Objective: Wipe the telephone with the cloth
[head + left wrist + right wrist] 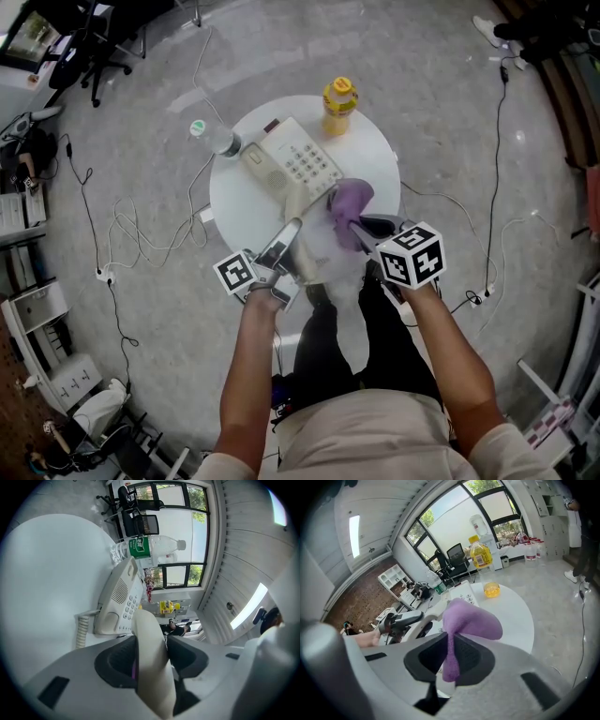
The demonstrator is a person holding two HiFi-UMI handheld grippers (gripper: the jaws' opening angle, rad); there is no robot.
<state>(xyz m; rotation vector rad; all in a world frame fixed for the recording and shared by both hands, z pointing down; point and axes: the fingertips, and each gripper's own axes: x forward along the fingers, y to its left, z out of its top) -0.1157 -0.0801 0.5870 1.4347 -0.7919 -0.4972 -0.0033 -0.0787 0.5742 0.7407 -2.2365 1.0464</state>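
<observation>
**A:** Handset (150, 639) where?
**B:** Clamped in the left tool (289, 234), off its cradle, over the worktop's (234, 206) near edge.
**A:** And the cloth (350, 199)?
**B:** Purple, pinched in the right tool (356, 225), near the telephone (298, 164), which sits toward the far-left edge.

A: Where's the light from?
B: Daylight pours through the windows (187, 527), blown out white in both gripper views; a ceiling strip (355, 529) glares too.
A: And the head view?
B: Even and soft, the table (375, 159) bright, shadows faint. Fisheye bends the gripper views' edges, their corners black. The cloth (471, 620), close to the lens, blurs.
</observation>
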